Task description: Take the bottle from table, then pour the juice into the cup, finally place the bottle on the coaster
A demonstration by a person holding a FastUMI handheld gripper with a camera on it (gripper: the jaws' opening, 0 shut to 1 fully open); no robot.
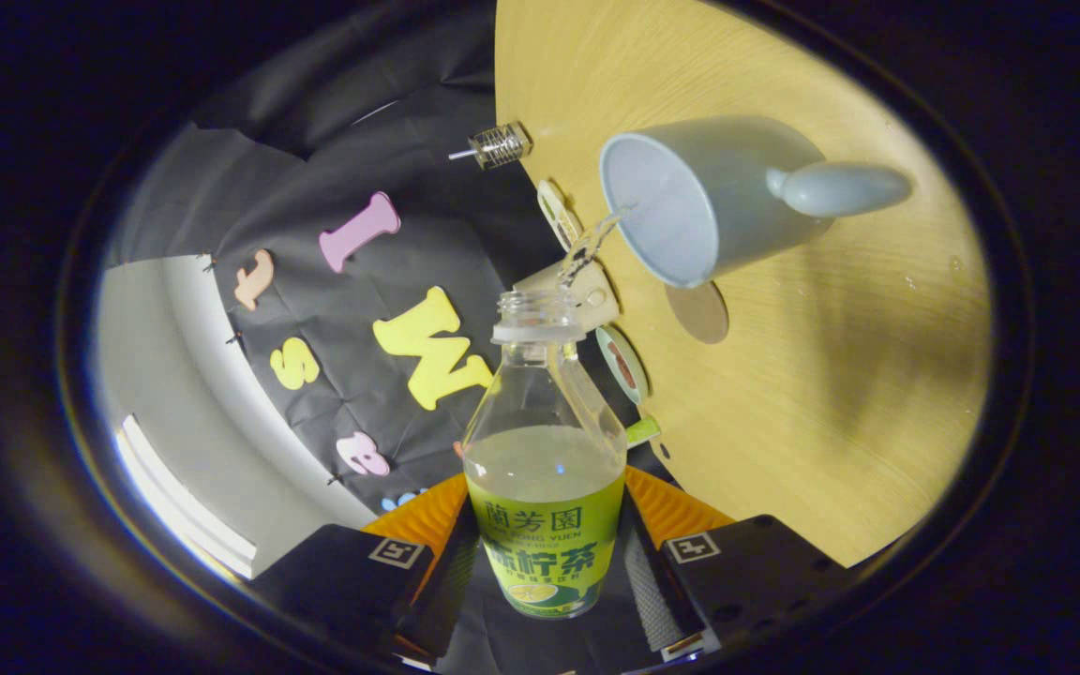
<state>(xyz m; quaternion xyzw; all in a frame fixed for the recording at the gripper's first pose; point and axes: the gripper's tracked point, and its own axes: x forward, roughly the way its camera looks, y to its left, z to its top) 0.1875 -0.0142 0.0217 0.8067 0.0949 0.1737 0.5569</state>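
The gripper (545,572) squeezes the open bottle (545,459) between both fingers at the bottom middle, and juice (589,246) runs from its top into the cup (704,192) on the table (831,394), upper right.

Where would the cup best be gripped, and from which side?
By its handle, from the side facing away from the bottle. The handle juts out clear of the cup wall. The claw is shut on the bottle, pouring into the cup's open mouth.
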